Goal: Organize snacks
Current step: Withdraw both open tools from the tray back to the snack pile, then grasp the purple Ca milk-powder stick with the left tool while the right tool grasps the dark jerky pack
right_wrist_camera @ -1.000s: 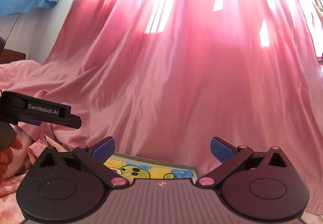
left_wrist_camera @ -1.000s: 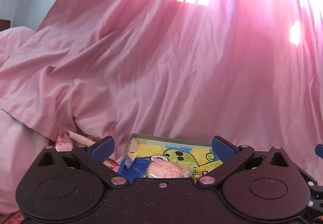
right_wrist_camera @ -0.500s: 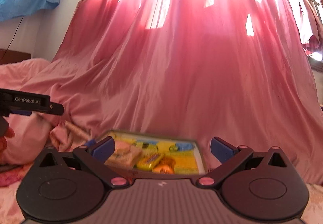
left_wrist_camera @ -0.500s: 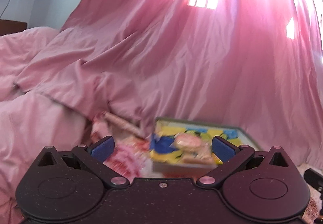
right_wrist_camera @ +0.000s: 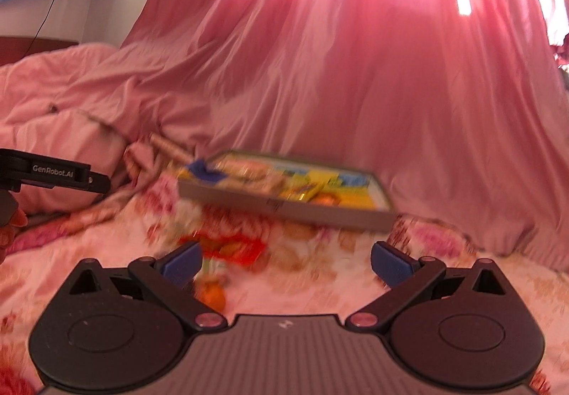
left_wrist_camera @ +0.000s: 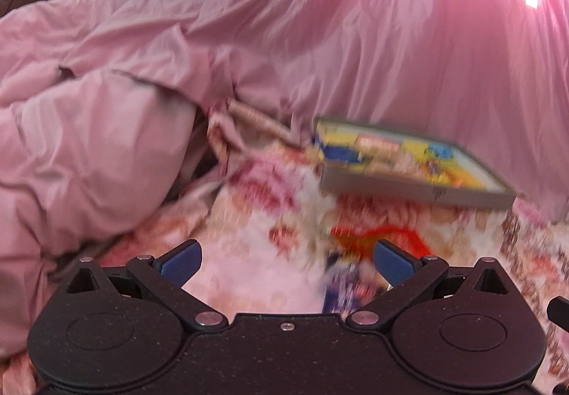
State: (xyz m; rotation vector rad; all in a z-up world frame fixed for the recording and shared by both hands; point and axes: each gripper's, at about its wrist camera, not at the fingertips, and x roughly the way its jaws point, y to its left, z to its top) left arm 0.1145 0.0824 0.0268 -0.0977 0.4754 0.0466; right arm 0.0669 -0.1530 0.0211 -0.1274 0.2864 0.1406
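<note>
OK, both frames are blurring from motion. Left gripper (left_wrist_camera: 286, 258) is hanging with jaws spread wide, nothing between them, over the floral sheet (left_wrist_camera: 256, 217). Right gripper (right_wrist_camera: 286, 258) is doing the same: fingers wide apart, holding nothing.

Shallow box (left_wrist_camera: 409, 187) is sitting on the sheet at 1 o'clock from the left gripper, well apart from it; in the right view (right_wrist_camera: 320, 213) it is lying near 12 o'clock. Snacks (right_wrist_camera: 302, 187) are showing inside it, too smeared to tell apart.

Red packet (left_wrist_camera: 377, 235) is lying on the sheet between box and left gripper, just ahead of its right finger; in the right view (right_wrist_camera: 227, 247) it is sitting near 11 o'clock. Purple packet (left_wrist_camera: 343, 292) is lying by the left gripper's right finger, contact unclear. Small orange item (right_wrist_camera: 213, 295) is lying by the right gripper's left finger.

Pink quilt (left_wrist_camera: 89, 146) is bunching at 9 o'clock; curtain (right_wrist_camera: 355, 75) is hanging behind the box.
</note>
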